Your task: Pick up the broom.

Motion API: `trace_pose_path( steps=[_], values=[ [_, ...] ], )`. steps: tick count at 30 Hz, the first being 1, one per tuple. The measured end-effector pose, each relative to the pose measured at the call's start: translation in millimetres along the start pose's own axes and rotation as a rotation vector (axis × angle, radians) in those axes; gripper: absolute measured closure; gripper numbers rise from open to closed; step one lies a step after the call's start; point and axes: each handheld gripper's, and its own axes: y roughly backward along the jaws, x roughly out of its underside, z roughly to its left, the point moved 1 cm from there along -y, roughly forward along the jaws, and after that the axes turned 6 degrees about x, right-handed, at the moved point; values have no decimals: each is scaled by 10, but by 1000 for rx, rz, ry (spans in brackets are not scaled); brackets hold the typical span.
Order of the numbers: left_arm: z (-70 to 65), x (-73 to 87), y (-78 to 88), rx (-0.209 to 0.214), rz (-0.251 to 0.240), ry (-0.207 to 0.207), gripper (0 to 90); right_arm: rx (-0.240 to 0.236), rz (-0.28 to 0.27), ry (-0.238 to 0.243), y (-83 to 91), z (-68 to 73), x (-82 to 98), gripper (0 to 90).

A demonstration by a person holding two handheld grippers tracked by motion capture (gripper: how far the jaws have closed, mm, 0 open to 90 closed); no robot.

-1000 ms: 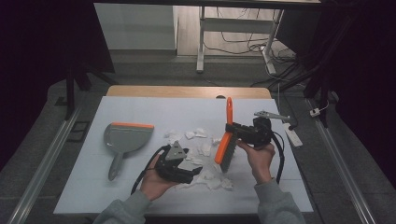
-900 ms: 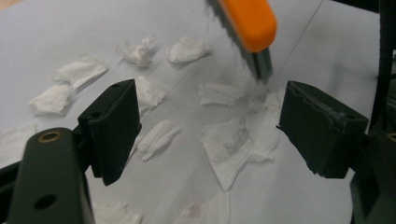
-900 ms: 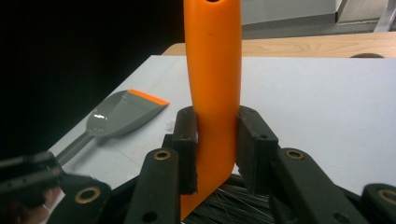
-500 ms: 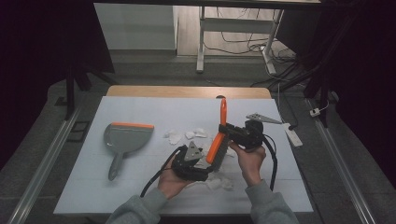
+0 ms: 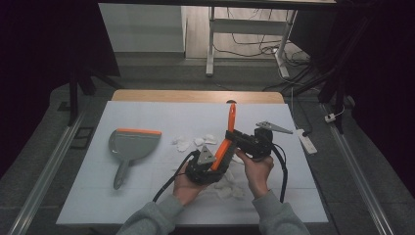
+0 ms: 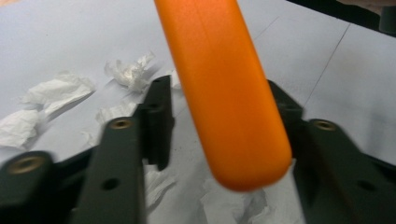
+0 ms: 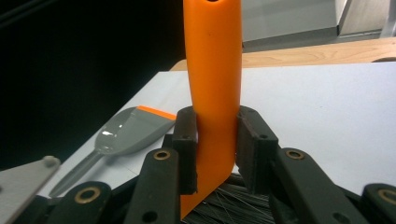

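Clearly the sweeping has not begun. The dustpan (image 5: 131, 143) lies empty at nine o'clock from the hands, mouth toward twelve. Scraps (image 5: 192, 142) of white paper sit loose on the table (image 5: 147, 205) at about eleven o'clock from the left gripper (image 5: 204, 166), with more at six o'clock under both hands. None are in the pan. The left gripper's jaws have just been closing, and the brush (image 5: 231, 117) has its lower orange end between them. In the left gripper view one pad stands clear of it, so I judge it not yet gripped there. The brush is held off the table, its handle pointing to twelve. The right gripper (image 5: 244, 142), at three o'clock, is clamped on the handle just above the bristles. What remains is settling the grip, sweeping the scraps toward nine o'clock and gathering them into the pan.
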Motion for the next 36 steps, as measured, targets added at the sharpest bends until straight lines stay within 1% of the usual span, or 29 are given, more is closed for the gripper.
trace_pose_path(
  steps=[2,3,5,8,12,18,24,27,28,31,32,33,34,35,36],
  values=[
    [13,2,-2,3,-2,6,668,3,-8,-1,11,7,2,706],
    [27,0,5,4,-4,12,696,0,-8,-5,14,7,1,706],
    [67,-3,24,11,-8,40,730,-3,-17,-14,27,7,3,706],
    [146,-4,68,3,-20,74,767,-8,-27,-22,52,15,-2,706],
    [189,0,102,6,-24,82,789,-21,-38,-31,57,33,2,705],
    [193,12,131,-4,-24,64,800,-27,-43,-36,53,46,16,702],
    [216,15,167,-3,0,55,801,-33,-30,-34,34,50,19,694],
    [216,-4,177,1,9,52,802,-23,-29,-10,37,57,9,678],
    [216,-10,184,0,9,46,802,-18,-26,-3,42,60,3,668],
    [223,-21,207,4,10,42,802,-24,-28,9,63,66,-19,601],
    [229,-27,222,3,10,40,802,-24,-28,9,63,66,-19,601],
    [245,-39,250,8,20,35,802,-29,-32,26,84,64,-36,561],
    [245,-39,250,8,20,35,802,-29,-30,31,95,61,-44,539],
    [267,-44,273,12,39,25,802,-32,-30,34,107,55,-52,513],
    [267,-44,273,12,39,25,801,-32,-30,34,107,55,-52,513]
  ],
)
